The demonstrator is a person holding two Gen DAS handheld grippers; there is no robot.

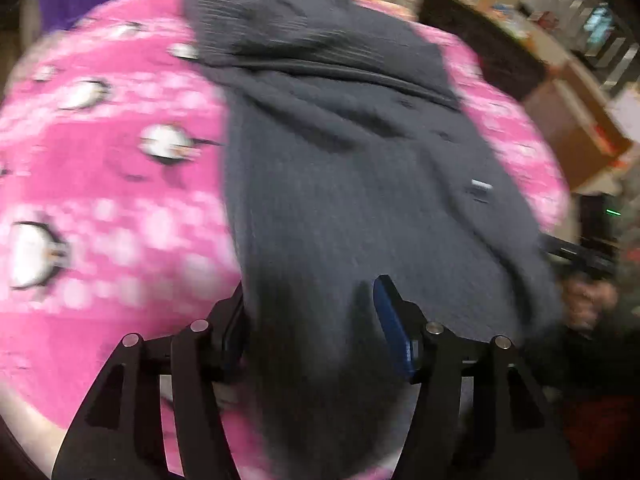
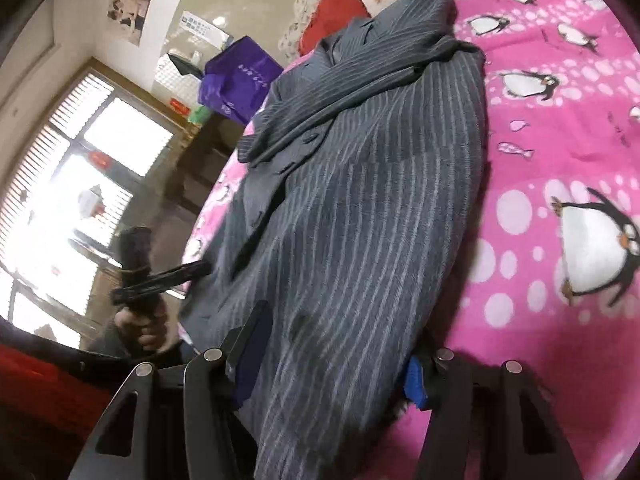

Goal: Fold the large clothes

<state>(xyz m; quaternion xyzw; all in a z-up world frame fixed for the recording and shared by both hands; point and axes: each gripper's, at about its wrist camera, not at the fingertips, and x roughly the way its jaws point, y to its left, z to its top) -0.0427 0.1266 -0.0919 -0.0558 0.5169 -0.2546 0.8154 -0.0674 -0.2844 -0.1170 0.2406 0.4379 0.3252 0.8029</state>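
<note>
A grey pinstriped jacket (image 2: 360,200) lies lengthwise on a pink penguin blanket (image 2: 560,160), its near hem bunched between both tools. The left view is badly blurred. The left gripper (image 1: 312,320) straddles cloth; whether it pinches is unclear. The right gripper (image 2: 336,344) likewise, its far pad half buried. At nine o'clock, a hand (image 2: 148,324) clasps the other tool's handle.

Left gripper (image 1: 312,328): black slotted finger arms, silver round pins, blue pads. Right gripper (image 2: 336,344) matches, brighter blue pad at four o'clock. Dark sleeve (image 2: 108,344) behind.
</note>
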